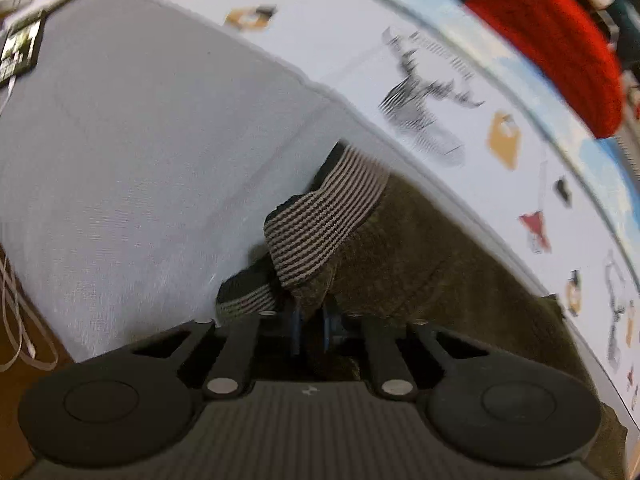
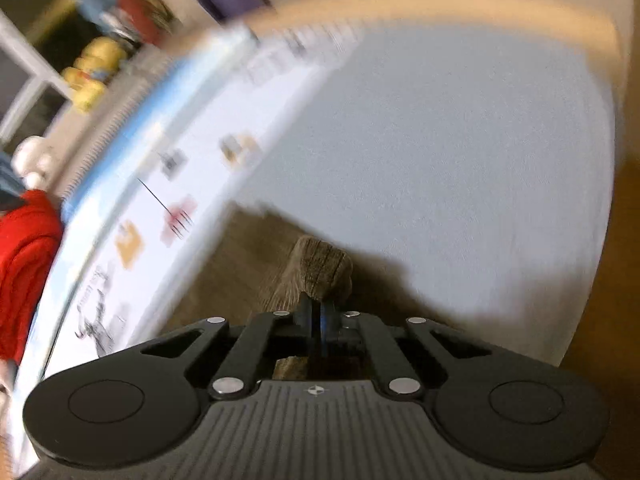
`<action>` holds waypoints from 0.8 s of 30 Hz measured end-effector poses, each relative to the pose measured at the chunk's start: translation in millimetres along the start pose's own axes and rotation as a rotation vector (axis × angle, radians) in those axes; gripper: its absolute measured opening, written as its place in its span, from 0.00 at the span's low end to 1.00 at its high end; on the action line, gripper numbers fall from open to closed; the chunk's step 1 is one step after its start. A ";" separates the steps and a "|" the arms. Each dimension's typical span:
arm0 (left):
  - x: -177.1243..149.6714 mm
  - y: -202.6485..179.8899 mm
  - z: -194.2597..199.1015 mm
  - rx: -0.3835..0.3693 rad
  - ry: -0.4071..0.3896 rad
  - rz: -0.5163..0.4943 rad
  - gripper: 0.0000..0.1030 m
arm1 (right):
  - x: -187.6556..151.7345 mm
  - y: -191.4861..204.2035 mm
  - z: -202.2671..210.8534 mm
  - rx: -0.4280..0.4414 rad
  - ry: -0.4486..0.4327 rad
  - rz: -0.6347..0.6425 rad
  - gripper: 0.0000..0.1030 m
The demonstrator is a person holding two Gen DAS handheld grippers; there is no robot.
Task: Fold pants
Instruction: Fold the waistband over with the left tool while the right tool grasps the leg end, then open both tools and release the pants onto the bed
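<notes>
The pants [image 1: 400,256] are olive-brown corduroy with a striped ribbed waistband [image 1: 320,224]. They lie on a pale grey sheet [image 1: 120,140]. My left gripper [image 1: 312,312] is shut on the pants fabric just below the waistband. In the right wrist view the same pants [image 2: 244,264] spread to the left, and my right gripper [image 2: 318,308] is shut on a bunched fold of the pants [image 2: 322,264] that sticks up above the fingers. The right view is blurred by motion.
A white patterned pillow or cover [image 1: 440,92] edges the sheet, also in the right view [image 2: 168,184]. A red garment [image 1: 560,40] lies beyond it. Yellow soft toys [image 2: 96,68] sit far left. Wooden floor [image 2: 616,280] shows at the right.
</notes>
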State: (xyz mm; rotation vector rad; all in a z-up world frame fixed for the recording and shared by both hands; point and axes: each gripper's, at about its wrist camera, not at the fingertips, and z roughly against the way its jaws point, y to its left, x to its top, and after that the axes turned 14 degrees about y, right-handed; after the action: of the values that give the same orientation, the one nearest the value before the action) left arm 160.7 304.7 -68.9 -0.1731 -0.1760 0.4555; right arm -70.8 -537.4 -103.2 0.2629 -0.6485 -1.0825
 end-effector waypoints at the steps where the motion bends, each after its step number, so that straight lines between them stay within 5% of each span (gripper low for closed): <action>1: -3.7 -1.7 6.2 -0.007 -0.020 -0.022 0.08 | -2.9 0.6 8.9 -0.019 -0.027 -0.005 0.02; 4: -11.5 -4.7 8.8 0.039 -0.014 -0.101 0.08 | -7.0 -13.0 0.1 -0.148 0.054 -0.069 0.03; 7: -9.7 8.6 -15.1 0.086 0.122 -0.076 0.09 | -9.8 -33.6 -32.7 -0.244 0.240 -0.131 0.03; 12: -13.7 16.9 -8.8 0.043 0.114 -0.090 0.09 | -12.2 -25.4 -19.5 -0.249 0.189 -0.084 0.03; 16: -13.9 17.9 -16.1 0.078 0.161 -0.115 0.17 | -13.8 -24.3 -27.8 -0.293 0.243 -0.068 0.03; 20: -16.8 18.2 4.6 0.126 0.041 -0.127 0.42 | -11.6 -22.1 -13.2 -0.237 0.181 -0.080 0.07; 22: -16.9 16.1 17.8 0.132 -0.044 -0.139 0.46 | -11.9 -16.9 -2.4 -0.223 0.130 -0.053 0.20; 24: -16.9 6.7 25.6 0.154 -0.123 -0.186 0.47 | -12.5 -3.2 6.1 -0.244 0.064 0.034 0.22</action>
State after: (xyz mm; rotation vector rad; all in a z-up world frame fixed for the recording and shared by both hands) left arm 137.7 306.2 -47.6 0.0227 -0.2746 0.2927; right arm -80.7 -527.2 -104.5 0.0746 -0.4566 -1.1050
